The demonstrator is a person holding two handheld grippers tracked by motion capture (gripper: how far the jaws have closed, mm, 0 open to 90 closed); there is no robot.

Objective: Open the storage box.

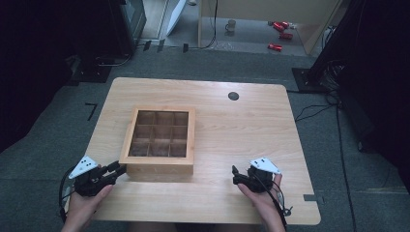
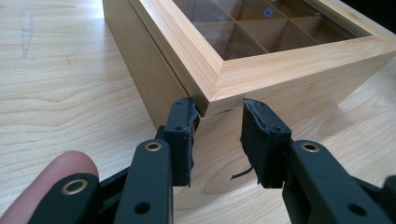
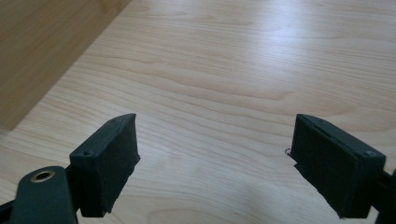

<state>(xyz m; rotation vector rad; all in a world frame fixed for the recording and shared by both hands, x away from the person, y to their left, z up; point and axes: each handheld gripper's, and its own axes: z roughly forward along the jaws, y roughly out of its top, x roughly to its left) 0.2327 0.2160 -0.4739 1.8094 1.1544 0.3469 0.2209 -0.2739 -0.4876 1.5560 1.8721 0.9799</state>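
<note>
Your desk (image 1: 251, 125) carries one big thing: the wooden box (image 1: 159, 166) with a glass-paned lid over nine compartments, sitting left of the middle and close to the near edge. Nothing pins it down, so any sideways shove at its corner is likely to skate it across the smooth top, or twist it rather than lift the lid.

Your left gripper (image 2: 218, 140) is at the box's near left corner, jaws parted a modest way, one on each side of the corner right at the seam under the lid (image 2: 289, 65). It holds nothing. If you close here, the pads would meet two faces that slope away from each other; I judge the grip would squeeze off the corner and slip. Pry upward unevenly and the lid could rack, which puts the glass at risk.

Your right gripper (image 3: 215, 163) sits over bare desk near the near edge, well right of the box, jaws spread wide and empty. It is too far off to steady the box should it slide.
</note>
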